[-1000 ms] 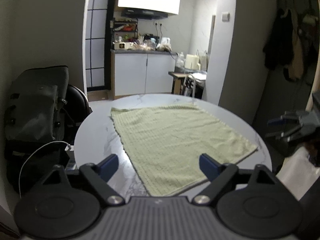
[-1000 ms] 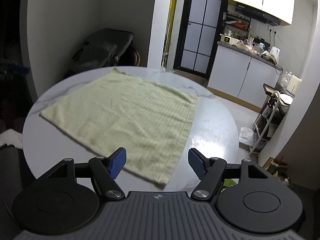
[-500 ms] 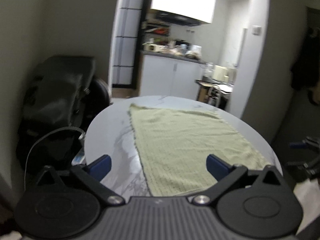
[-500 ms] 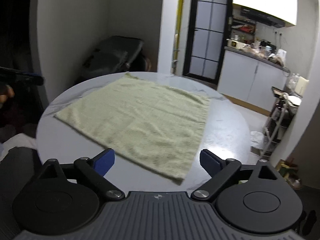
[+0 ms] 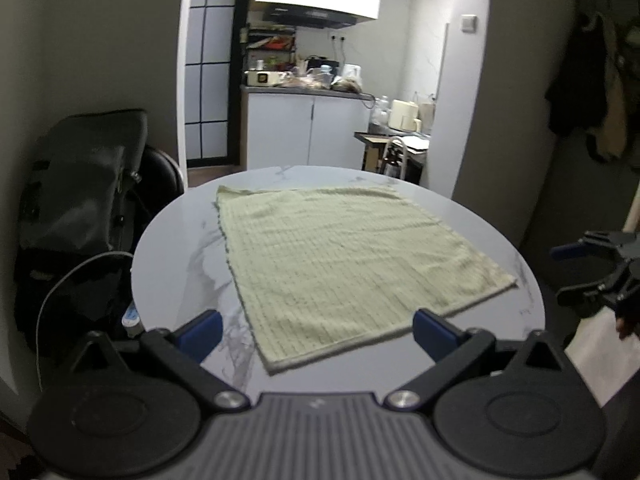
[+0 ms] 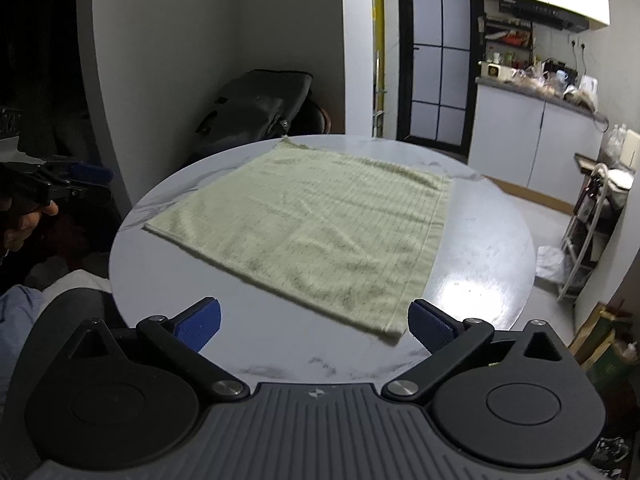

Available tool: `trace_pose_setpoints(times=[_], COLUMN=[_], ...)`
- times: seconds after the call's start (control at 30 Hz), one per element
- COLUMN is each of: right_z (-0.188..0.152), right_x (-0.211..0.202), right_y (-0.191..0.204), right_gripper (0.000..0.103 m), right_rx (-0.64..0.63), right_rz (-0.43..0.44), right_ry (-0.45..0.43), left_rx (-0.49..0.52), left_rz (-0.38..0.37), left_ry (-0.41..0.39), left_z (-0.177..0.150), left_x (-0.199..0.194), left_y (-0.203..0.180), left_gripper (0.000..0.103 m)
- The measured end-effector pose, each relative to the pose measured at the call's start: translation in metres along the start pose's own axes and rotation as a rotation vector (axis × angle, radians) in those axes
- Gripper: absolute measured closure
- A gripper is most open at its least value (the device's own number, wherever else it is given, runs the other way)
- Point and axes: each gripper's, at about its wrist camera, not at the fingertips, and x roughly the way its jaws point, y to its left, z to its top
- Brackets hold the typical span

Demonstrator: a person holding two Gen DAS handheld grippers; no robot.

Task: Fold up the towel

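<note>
A pale green towel (image 5: 340, 260) lies flat and unfolded on a round white marble table (image 5: 176, 264). It also shows in the right wrist view (image 6: 320, 224) on the same table (image 6: 480, 272). My left gripper (image 5: 318, 330) is open and empty, held just short of the towel's near corner. My right gripper (image 6: 314, 322) is open and empty, just short of another towel corner. The right gripper also shows at the right edge of the left wrist view (image 5: 592, 264), and the left gripper at the left edge of the right wrist view (image 6: 60, 184).
A black bag on a chair (image 5: 84, 184) stands beyond the table on the left, with a white cable (image 5: 64, 284) beside it. A kitchen counter (image 5: 304, 128) and a small cart (image 6: 596, 216) stand behind. Coats (image 5: 592, 80) hang at the right.
Both grippers have drawn back and shifted a little around the table edge, and both have opened wider. The towel has not moved.
</note>
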Motion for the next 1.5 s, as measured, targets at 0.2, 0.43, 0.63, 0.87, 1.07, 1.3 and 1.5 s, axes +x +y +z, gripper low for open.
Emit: trace_pose_setpoints(times=[0.2, 0.43, 0.63, 0.87, 1.07, 1.3, 1.5], right_z=[0.0, 0.0, -0.006, 0.015, 0.025, 0.026, 0.026], right_x=[-0.011, -0.06, -0.085, -0.047, -0.014, 0.026, 0.039], right_y=[0.007, 0.026, 0.032, 0.033, 0.03, 0.024, 0.01], right_gripper=[0.001, 0.001, 0.001, 0.001, 0.001, 0.001, 0.001], right_rx=[-0.013, -0.069, -0.039, -0.011, 0.022, -0.005, -0.028], right_rz=[0.04, 0.046, 0.023, 0.009, -0.034, -0.014, -0.014], right_ry=[0.01, 0.009, -0.026, -0.037, -0.018, 0.056, 0.085], left_rx=[-0.023, -0.021, 0.043, 0.023, -0.017, 0.055, 0.064], left_rz=[-0.003, -0.06, -0.109, -0.13, -0.153, -0.13, -0.156], left_ry=[0.004, -0.014, -0.005, 0.011, 0.051, 0.044, 0.094], left_z=[-0.001, 0.007, 0.014, 0.006, 0.003, 0.002, 0.003], left_x=[-0.003, -0.003, 0.012, 0.021, 0.025, 0.031, 0.039], left_y=[-0.005, -0.014, -0.02, -0.009, 0.006, 0.016, 0.027], left_gripper=[0.0, 0.0, 0.0, 0.0, 0.0, 0.001, 0.003])
